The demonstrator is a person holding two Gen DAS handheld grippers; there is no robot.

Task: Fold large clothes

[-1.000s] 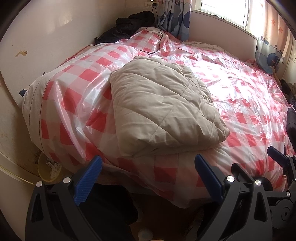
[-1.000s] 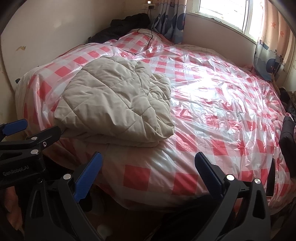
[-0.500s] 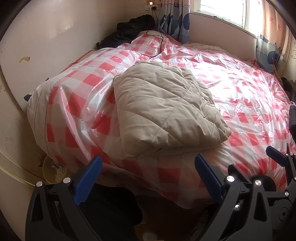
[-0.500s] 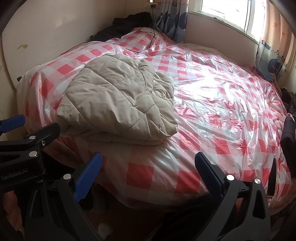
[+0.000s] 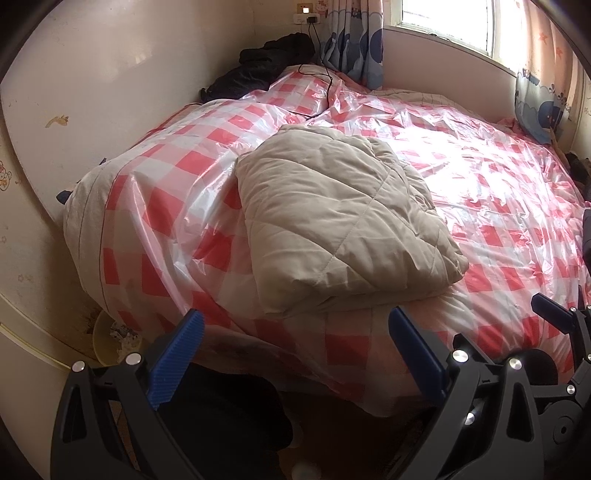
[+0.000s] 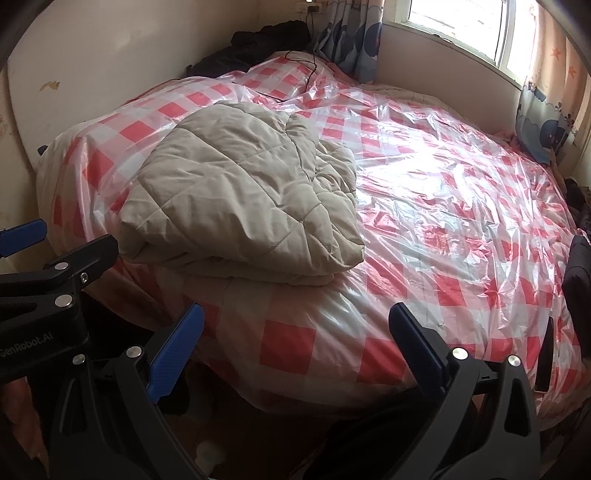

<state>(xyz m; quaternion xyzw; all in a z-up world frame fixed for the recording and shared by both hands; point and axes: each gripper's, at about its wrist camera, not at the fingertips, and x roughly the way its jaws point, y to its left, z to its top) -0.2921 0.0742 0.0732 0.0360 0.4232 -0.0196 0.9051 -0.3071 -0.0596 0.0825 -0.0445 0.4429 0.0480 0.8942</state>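
Both views drift a little since a second ago: the bed edge sits slightly farther from the tools and more of the far wall shows; the quilt itself has not shifted. Left tool (image 5: 293, 334) hangs off the foot of the bed (image 5: 517, 206), blue fingers (image 5: 177, 354) spread wide, nothing between them. Right tool (image 6: 295, 332) hangs beside it at the same edge, fingers (image 6: 415, 341) likewise spread and empty; it also shows at the right border of the left view (image 5: 554, 317), as the left one shows at the left border of the right view (image 6: 22, 236). Beige quilt (image 5: 340, 225) (image 6: 243, 195) lies folded into a thick, roughly rectangular bundle on the near left part of the bed, layered edges facing the tools, one side rumpled toward the bed's middle. Neither tool touches it. Under it, a shiny red-and-white checked plastic cover (image 6: 443, 206) spreads over the whole bed, creased and glaring under the window (image 6: 461, 22). Dark clothing (image 5: 266, 70) is heaped at the far corner against the wall, and a black cable (image 5: 317, 81) runs from a wall socket down onto the cover. Blue-patterned curtains (image 5: 354, 48) hang at the window's sides. A pale bowl (image 5: 110, 339) sits on the floor by the bed's near left corner.
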